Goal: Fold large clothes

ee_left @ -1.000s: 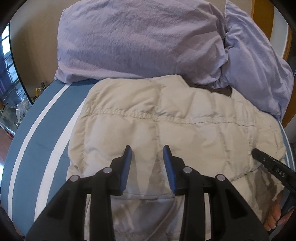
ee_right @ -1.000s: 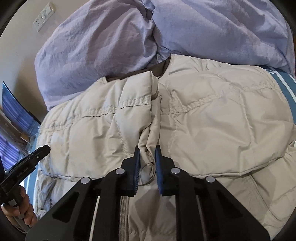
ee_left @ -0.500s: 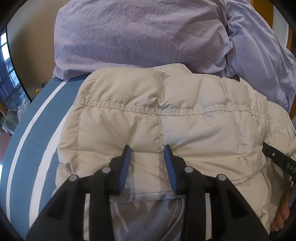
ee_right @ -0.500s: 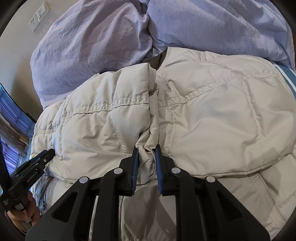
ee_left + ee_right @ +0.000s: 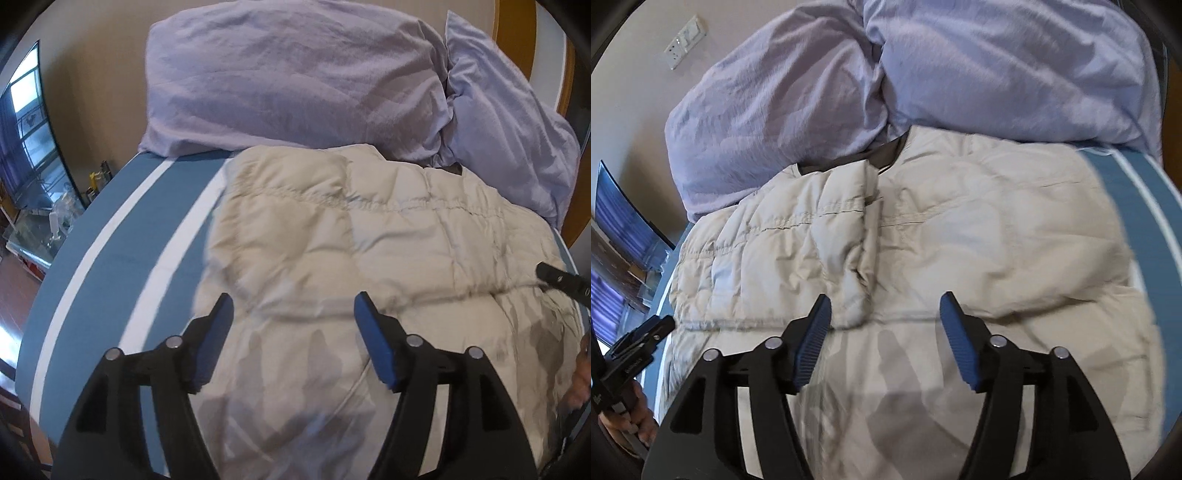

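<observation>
In front of me is the bed [image 5: 110,236], covered in a blue sheet with white stripes that run down the left of my left view and show again at the right edge of my right view. Directly on it lies the beige quilted jacket [image 5: 369,251], folded over on itself and filling the middle and lower part of both views. Above it, across the top of the frame, two lilac pillows [image 5: 288,81] sit side by side — their lower edges touch the jacket's dark collar [image 5: 886,153].
</observation>
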Demonstrator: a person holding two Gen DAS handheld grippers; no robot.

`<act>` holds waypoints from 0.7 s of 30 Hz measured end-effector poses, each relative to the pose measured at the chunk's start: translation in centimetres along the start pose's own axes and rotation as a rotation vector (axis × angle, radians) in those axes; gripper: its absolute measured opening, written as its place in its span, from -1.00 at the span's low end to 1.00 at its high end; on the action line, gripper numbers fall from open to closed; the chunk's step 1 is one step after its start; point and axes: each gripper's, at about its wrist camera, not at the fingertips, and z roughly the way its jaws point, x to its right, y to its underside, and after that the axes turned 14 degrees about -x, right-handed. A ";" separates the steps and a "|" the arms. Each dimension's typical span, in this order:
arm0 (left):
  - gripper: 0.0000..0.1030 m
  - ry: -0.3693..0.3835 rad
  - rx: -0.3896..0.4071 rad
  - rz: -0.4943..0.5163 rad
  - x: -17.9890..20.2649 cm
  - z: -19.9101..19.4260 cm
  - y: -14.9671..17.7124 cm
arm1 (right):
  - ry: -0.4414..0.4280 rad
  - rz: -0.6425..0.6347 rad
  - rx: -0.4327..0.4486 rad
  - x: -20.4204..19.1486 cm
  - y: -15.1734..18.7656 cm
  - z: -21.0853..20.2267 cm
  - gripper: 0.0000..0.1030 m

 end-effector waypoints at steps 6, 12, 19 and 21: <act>0.38 0.028 -0.025 -0.026 -3.8 -2.5 5.1 | 0.076 -0.001 0.032 3.6 3.1 -4.3 0.50; 0.38 0.065 -0.063 -0.059 -6.4 -3.0 9.1 | 0.111 0.054 0.032 8.5 6.8 -7.2 0.51; 0.38 0.102 -0.081 -0.060 -7.6 -3.2 12.1 | 0.119 0.083 0.007 13.1 11.8 -8.7 0.51; 0.37 0.115 -0.085 -0.058 -7.7 -3.2 12.8 | 0.113 0.089 -0.009 14.2 13.4 -8.8 0.51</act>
